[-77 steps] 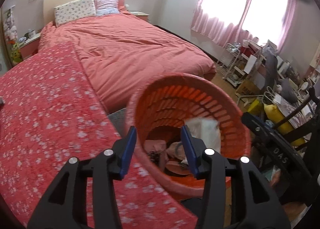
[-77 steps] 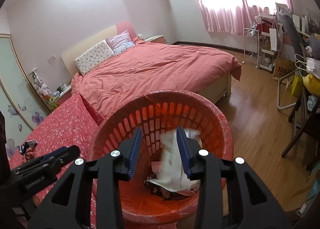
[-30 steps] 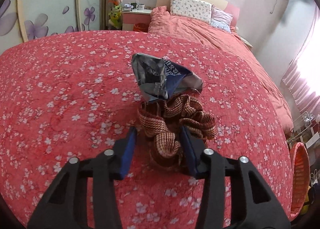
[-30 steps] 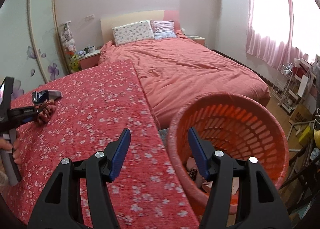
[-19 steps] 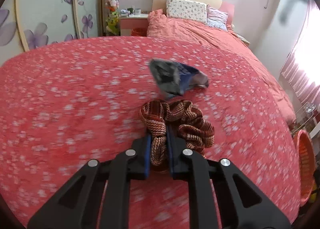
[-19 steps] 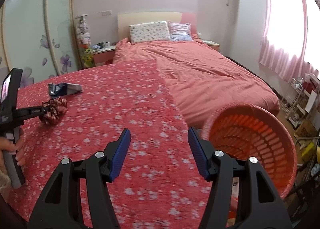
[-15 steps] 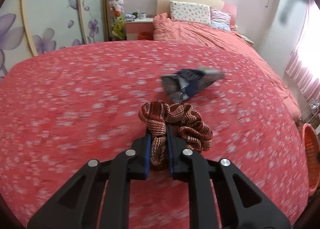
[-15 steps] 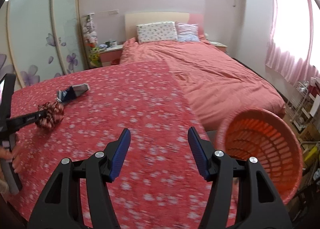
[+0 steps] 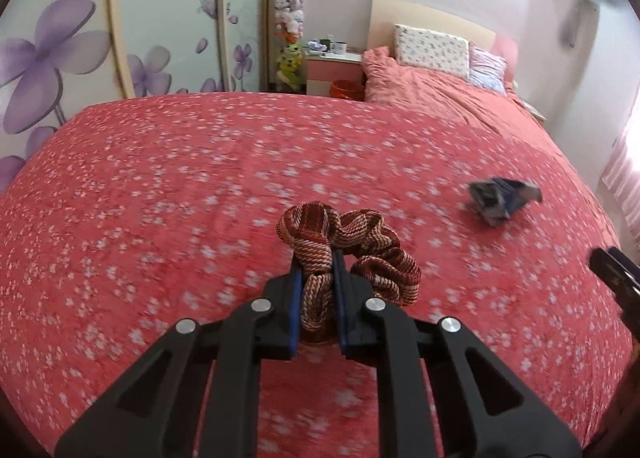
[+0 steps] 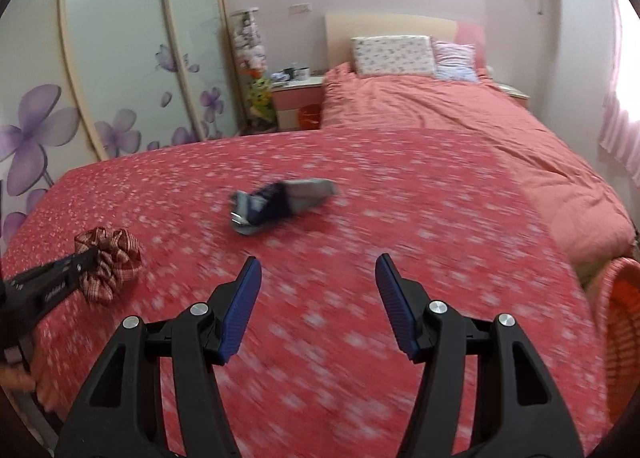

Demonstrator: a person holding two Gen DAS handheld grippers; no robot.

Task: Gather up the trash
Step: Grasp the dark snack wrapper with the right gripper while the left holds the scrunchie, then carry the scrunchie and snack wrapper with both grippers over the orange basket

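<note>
My left gripper (image 9: pixel 315 258) is shut on a brown-and-red striped scrunchie (image 9: pixel 368 242) and holds it just above the red flowered cover (image 9: pixel 160 198). The scrunchie also shows in the right wrist view (image 10: pixel 110 258) at the far left. A crumpled blue-and-silver wrapper (image 9: pixel 500 198) lies on the cover to the right; in the right wrist view the wrapper (image 10: pixel 280 200) lies ahead of my right gripper (image 10: pixel 318 272), which is open, empty and above the cover. The orange slatted basket (image 10: pixel 620 322) stands off the cover's right edge.
A bed with a pink duvet (image 10: pixel 460 118) and pillows (image 10: pixel 392 50) lies behind. A nightstand (image 10: pixel 298 98) and a wardrobe with purple flowers (image 10: pixel 80 78) stand at the back left. My right gripper's tip (image 9: pixel 612 266) shows at the left view's right edge.
My left gripper closed on the scrunchie and lifted it away from the wrapper, swinging left. My right gripper stayed open and turned left from the basket toward the wrapper.
</note>
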